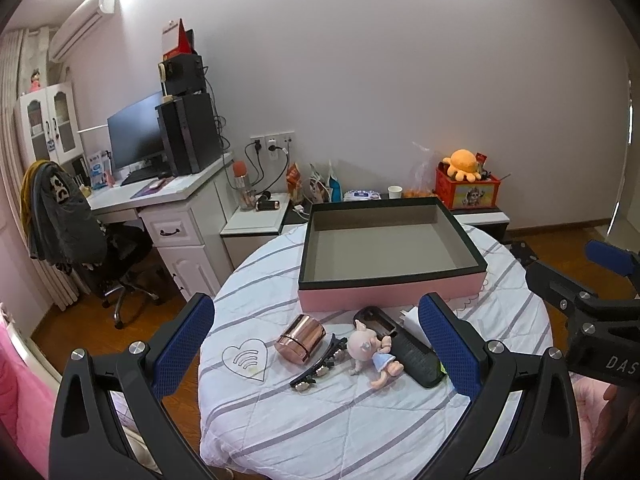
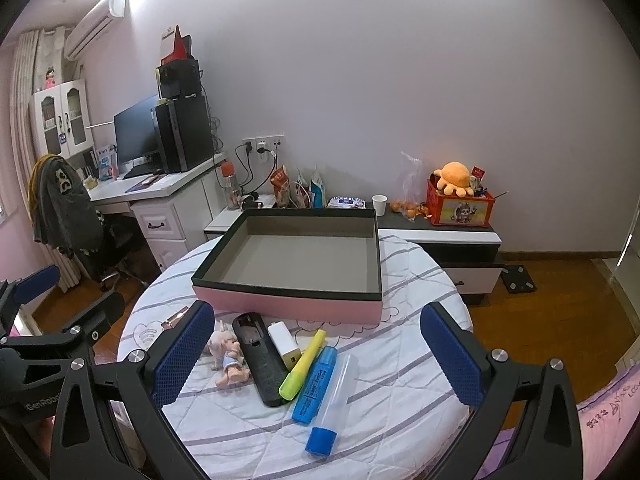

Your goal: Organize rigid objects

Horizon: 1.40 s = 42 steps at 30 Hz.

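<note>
Box: pink tray-style box [image 2: 292,300] with a dark rim sits at the far side of the round table [image 2: 400,380], nothing in it
Table: covered with a white striped quilted cloth
Row in front of the box: rose-gold cylinder [image 1: 299,338] on its side, black hair clip [image 1: 318,362], little pig figurine [image 1: 370,354], black remote-looking thing [image 2: 260,360], white charger block [image 2: 283,342], yellow highlighter [image 2: 302,364], blue highlighter [image 2: 316,384], clear tube with a blue cap [image 2: 332,404]
Spacing: they're all lying flat and pretty much shoulder to shoulder; the yellow highlighter leans on the remote's edge
Left tool [image 1: 320,356]: wide apart, holding nothing, hanging over the cylinder, clip and pig end
Right tool [image 2: 320,360]: also spread wide and gripping nothing, over the remote, charger and highlighters
Background: desk with a monitor [image 1: 136,136], orange plush octopus [image 1: 464,164] on a red box
</note>
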Tool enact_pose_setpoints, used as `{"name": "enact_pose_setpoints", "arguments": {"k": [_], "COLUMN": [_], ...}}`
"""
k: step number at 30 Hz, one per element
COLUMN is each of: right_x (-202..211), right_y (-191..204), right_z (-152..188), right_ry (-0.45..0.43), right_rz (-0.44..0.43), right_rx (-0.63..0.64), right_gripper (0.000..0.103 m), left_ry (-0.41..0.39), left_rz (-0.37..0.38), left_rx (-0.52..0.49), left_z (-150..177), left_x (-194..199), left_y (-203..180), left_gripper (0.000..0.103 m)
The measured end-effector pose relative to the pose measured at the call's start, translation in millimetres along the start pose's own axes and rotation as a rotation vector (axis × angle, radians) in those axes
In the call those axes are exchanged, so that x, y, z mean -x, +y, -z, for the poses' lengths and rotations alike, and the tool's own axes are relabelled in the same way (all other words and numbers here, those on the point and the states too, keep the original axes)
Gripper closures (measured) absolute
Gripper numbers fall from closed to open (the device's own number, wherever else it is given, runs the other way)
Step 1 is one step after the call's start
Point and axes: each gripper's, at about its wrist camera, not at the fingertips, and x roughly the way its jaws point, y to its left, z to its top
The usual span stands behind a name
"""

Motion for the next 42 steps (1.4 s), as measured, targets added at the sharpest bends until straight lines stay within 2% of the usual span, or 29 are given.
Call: {"name": "enact_pose_setpoints", "arguments": {"k": [11,19,32,42], "right_x": [7,13,-3,-27], "right_y": [15,35,35,31], "right_z": [-15,-25,-14,6], "right_ry": [-0.057,-0.104,-0.05,0.024], "right_rz": [-0.021,-0.049,-0.022,-0.012], "right_rx": [0.034,0.075,0.067,0.075], "right_gripper": [0.0,0.0,0.0,0.0], "left_ry": [-0.082,-0.105,-0.035,0.032], "left_rz": [-0.051,-0.07,-0.102,-0.101], "left_rx": [0.063,0.091,0.129,0.12], "left_z": [-14,-18,1,14], "left_x": [20,24,4,-21], "left_y": [27,43,76,83], "left_gripper": [0.0,0.0,0.0,0.0]}}
